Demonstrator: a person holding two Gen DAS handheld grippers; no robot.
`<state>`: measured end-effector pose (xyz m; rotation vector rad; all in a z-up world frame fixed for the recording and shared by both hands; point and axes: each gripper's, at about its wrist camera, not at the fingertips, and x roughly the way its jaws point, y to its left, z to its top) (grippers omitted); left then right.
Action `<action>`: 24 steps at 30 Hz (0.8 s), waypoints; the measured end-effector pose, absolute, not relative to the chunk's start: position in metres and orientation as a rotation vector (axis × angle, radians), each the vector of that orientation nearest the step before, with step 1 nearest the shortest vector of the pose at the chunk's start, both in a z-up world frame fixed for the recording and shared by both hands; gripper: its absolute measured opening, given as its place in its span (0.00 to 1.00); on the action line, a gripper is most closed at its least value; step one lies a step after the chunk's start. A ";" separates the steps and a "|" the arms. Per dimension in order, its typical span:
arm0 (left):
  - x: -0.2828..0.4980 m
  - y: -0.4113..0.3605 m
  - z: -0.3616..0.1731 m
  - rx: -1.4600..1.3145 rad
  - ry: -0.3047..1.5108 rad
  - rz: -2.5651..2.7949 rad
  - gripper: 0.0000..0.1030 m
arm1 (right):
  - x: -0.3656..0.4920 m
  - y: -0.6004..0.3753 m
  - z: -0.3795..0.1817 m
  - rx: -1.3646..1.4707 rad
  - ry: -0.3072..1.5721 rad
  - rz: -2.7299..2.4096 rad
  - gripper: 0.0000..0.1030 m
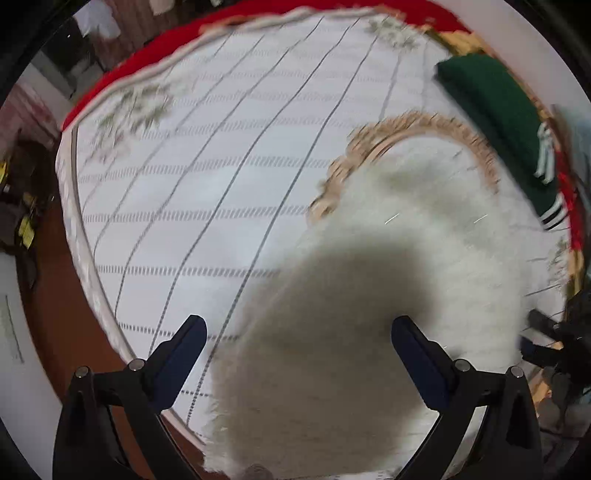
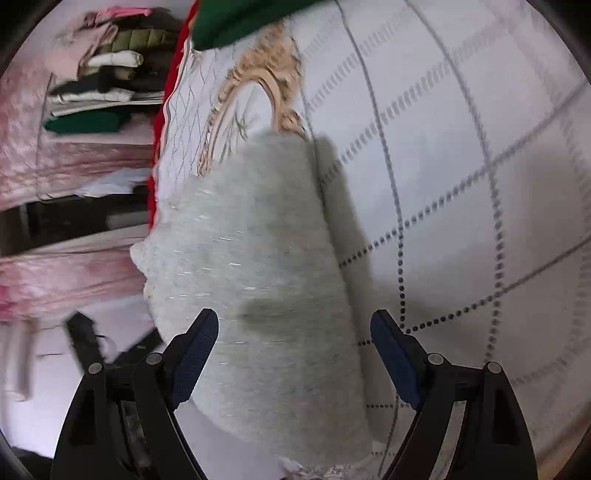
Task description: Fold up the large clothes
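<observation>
A fluffy white garment point(image 1: 388, 266) lies folded on the white quilted bed cover point(image 1: 207, 177). In the left wrist view it fills the lower right, and my left gripper point(image 1: 299, 332) hangs straight above its near edge with the jaws wide apart and nothing pinched. The right wrist view shows the same garment point(image 2: 258, 266) as a long folded strip running away from the camera. My right gripper point(image 2: 295, 332) stands open over its near end, and its pads do not press the cloth.
A folded dark green garment point(image 1: 495, 110) with white stripes lies at the bed's far right, seen also as the green garment point(image 2: 236, 22). A red blanket edge point(image 1: 155, 55) borders the cover. Shelves with stacked clothes point(image 2: 99, 81) stand beside the bed. Brown floor point(image 1: 74, 295) lies left.
</observation>
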<state>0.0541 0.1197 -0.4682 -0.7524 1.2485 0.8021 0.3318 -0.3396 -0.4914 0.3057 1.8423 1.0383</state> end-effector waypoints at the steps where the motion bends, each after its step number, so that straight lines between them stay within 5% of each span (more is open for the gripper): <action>1: 0.051 0.121 -0.478 -0.776 1.257 0.800 1.00 | 0.330 -0.337 -0.504 0.341 1.866 1.086 0.84; 9: 0.040 0.147 -0.522 -0.974 1.196 0.690 1.00 | 0.314 -0.290 -0.531 0.404 1.886 1.297 0.91; 19: 0.025 0.162 -0.517 -0.952 1.151 0.676 1.00 | 0.289 -0.285 -0.471 0.533 1.857 1.527 0.89; 24: -0.014 0.148 -0.482 -1.033 1.014 0.721 1.00 | 0.276 -0.281 -0.529 0.410 1.971 1.293 0.90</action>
